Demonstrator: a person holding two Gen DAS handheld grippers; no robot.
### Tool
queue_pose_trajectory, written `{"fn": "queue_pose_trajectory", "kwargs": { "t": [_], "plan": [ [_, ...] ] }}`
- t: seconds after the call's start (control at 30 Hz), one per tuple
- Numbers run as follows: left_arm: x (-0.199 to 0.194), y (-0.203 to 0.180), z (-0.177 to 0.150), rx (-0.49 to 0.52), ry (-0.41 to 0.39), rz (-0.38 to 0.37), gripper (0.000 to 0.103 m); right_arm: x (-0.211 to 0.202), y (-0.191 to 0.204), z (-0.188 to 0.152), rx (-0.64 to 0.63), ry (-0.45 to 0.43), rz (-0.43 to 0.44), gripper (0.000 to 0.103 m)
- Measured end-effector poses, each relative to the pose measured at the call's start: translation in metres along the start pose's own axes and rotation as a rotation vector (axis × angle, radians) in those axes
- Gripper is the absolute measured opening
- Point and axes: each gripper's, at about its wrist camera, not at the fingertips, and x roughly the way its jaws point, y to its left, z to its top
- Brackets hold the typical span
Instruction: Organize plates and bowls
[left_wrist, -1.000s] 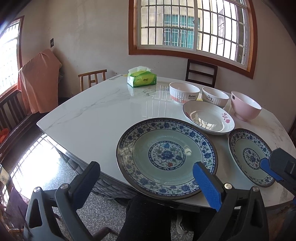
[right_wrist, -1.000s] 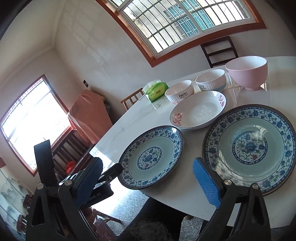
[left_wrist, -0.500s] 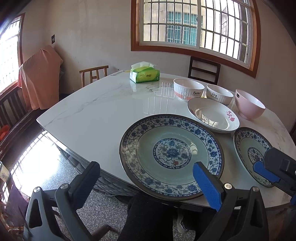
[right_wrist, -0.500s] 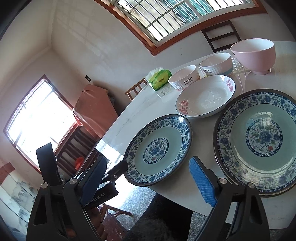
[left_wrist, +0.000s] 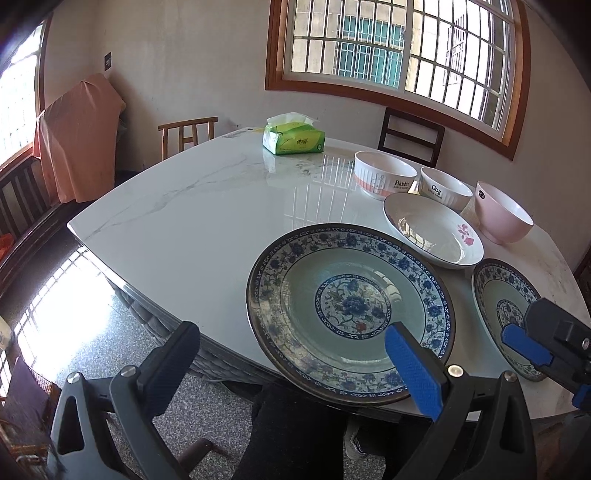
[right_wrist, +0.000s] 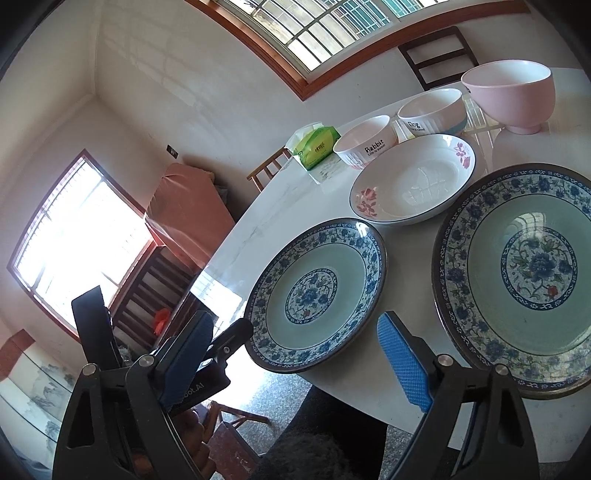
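On marble table (left_wrist: 192, 221) | round glazed plates (blue-floral) (left_wrist: 351, 310) | L gripper (left_wrist: 291, 363) & R gripper (right_wrist: 295, 358) released, empty

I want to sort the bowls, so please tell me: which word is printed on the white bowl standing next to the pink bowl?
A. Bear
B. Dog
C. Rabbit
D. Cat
B: the white bowl beside the pink bowl reads "Dog"; the "Rabbit" bowl stands one place further from it.
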Motion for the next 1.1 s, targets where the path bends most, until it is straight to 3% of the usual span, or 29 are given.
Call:
{"fn": "queue_pose_trajectory", "kwargs": {
  "t": [0.37, 1.1],
  "plan": [
    [0.020, 0.028, 0.016, -0.119, 0.108, -0.092, 0.102, 0.014, 0.000, 0.011, 0.003, 0.019, -0.009, 0.089],
    [0.052, 0.045, 0.031, -0.107, 0.187, -0.124, 0.102, 0.048, -0.017, 0.022, 0.054, 0.098, -0.058, 0.089]
  ]
}}
